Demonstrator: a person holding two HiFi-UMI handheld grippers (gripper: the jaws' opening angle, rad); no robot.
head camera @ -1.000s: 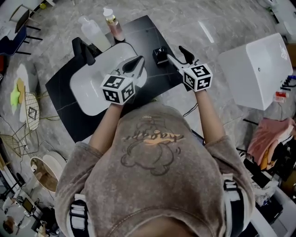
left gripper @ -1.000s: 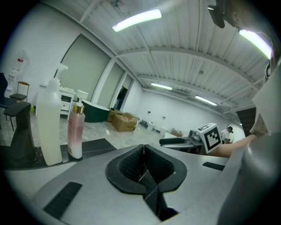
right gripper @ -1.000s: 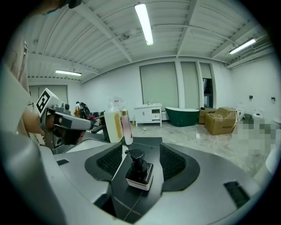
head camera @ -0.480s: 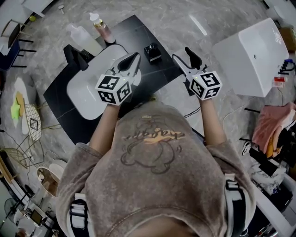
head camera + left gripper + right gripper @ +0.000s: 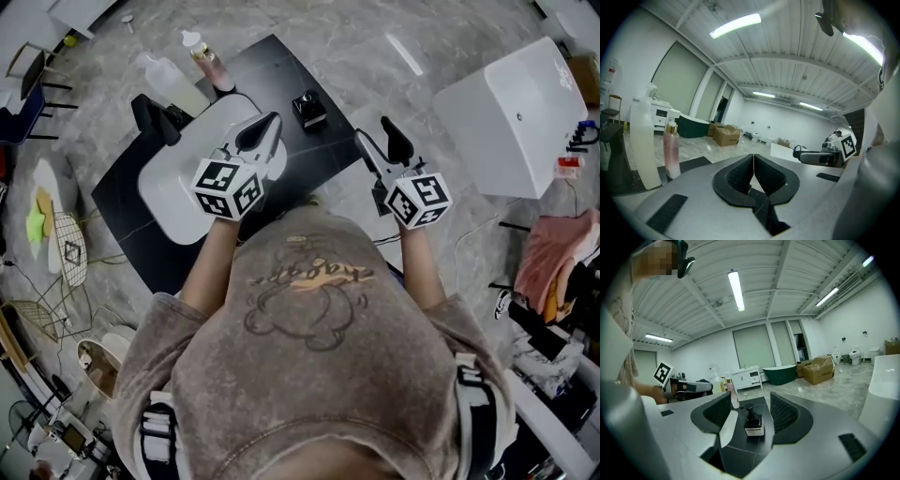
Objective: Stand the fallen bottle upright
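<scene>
A small square bottle (image 5: 308,108) with a black pump top stands upright on the black countertop (image 5: 281,66). In the right gripper view this small bottle (image 5: 753,422) shows beyond the jaws, framed by the gap. My right gripper (image 5: 372,129) (image 5: 750,399) is open and empty, to the right of the bottle and apart from it. My left gripper (image 5: 270,122) (image 5: 753,157) is shut on nothing, above the white basin (image 5: 178,187). A pink pump bottle (image 5: 208,61) (image 5: 671,150) and a translucent white bottle (image 5: 173,82) (image 5: 644,140) stand upright at the counter's far left.
A black faucet (image 5: 155,117) stands at the basin's left end. A large white tub (image 5: 511,112) sits on the floor to the right. Wire racks and plates (image 5: 66,244) lie on the floor to the left, pink cloth (image 5: 553,272) to the right.
My right gripper has drawn back to the right and up, away from the small bottle it was beside. The left gripper has barely shifted. The bottles stay where they were.
</scene>
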